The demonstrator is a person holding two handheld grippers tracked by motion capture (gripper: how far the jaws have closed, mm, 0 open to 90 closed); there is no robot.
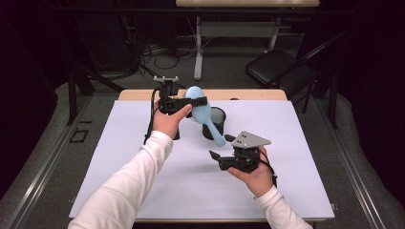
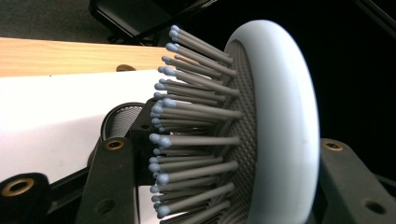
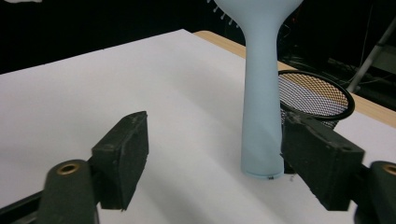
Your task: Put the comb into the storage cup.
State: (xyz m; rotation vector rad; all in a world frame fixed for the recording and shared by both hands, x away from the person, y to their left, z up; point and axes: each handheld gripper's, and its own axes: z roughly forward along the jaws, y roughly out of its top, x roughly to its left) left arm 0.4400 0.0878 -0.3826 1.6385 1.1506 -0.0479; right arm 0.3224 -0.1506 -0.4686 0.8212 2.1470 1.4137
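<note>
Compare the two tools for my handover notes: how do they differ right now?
The left tool is shut on the blue hairbrush head; the right tool stands open, pressing nothing. The left is raised beside the mesh cup; the right sits low, by the brush handle's end. Both have black jaws.

The hairbrush (image 1: 204,113) is pale blue, with an oval head, a grey cushion and grey bristles tipped in blue (image 2: 196,135). Its head is clamped in the left claw (image 1: 193,102), raised above the bench at about 12 o'clock from the bench's middle. The handle (image 3: 261,107) slants down from the head toward 5 o'clock, passing in front of the black mesh cup (image 1: 213,123), its blunt end hanging free
</note>
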